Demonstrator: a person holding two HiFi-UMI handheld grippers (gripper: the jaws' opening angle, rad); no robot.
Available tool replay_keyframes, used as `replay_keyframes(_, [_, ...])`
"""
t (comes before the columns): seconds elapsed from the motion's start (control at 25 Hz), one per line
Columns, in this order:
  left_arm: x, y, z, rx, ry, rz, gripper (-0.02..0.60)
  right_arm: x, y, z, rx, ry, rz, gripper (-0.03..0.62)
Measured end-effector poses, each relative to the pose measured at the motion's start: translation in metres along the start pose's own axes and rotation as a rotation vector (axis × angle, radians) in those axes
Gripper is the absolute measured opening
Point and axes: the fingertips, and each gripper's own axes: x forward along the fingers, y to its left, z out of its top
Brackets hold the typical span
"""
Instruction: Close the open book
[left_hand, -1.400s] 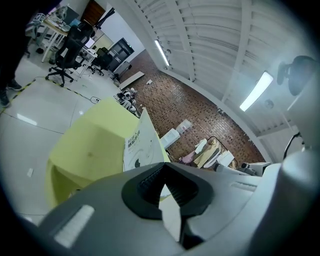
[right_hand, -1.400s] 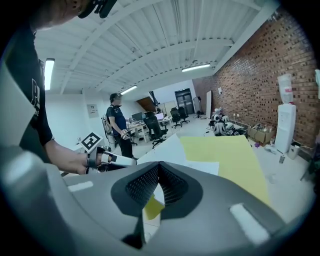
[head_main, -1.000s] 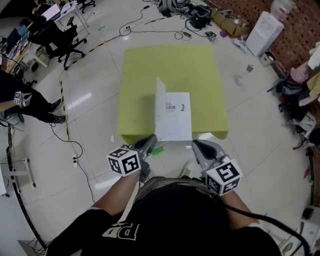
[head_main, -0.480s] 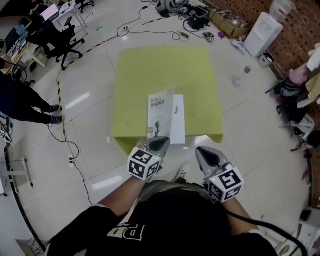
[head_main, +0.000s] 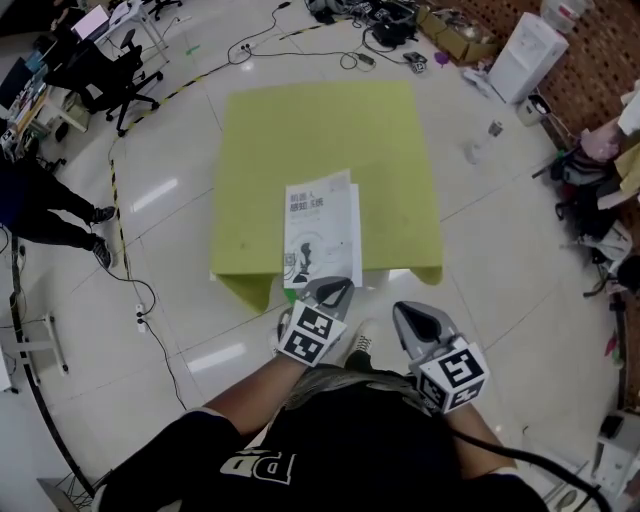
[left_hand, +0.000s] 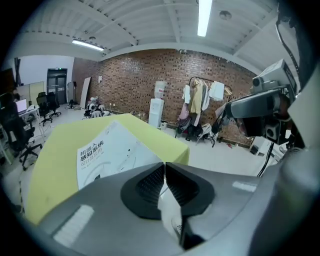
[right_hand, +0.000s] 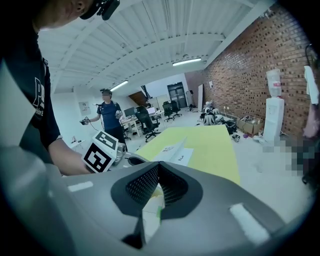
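I see a white paperback book (head_main: 320, 228) with dark print on its cover lying on the square yellow-green table (head_main: 300, 130). It sits at the side nearest the person, and its lower end reaches that edge. The front cover is not flat. From the right gripper view it stands tilted over the white page beneath, and from the head view a strip of that page shows along the cover's right side.

The grey left gripper (head_main: 333, 288), with its black ribbed pads, is at the book's near end and points at it. I cannot tell whether it touches the book. Its jaws are clenched together with nothing between them.

The grey right gripper (head_main: 412, 312) hangs over the pale tiled floor (head_main: 180, 330), just off the table's near edge. It is to the right of the book and apart from it. Its jaws are pressed together on nothing.

A black office chair (head_main: 110, 85) and a person in dark clothes (head_main: 35, 195) are off to the left. A white water dispenser (head_main: 527, 55) stands by the red brick wall (head_main: 600, 50)
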Motion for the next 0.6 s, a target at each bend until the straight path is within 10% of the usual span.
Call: replay_keyframes(0.6, [0.055, -0.006, -0.041, -0.005, 0.069, 0.0, 0.037, -0.014, -0.03, -0.035, 0.068, 0.074, -0.018, 0.008])
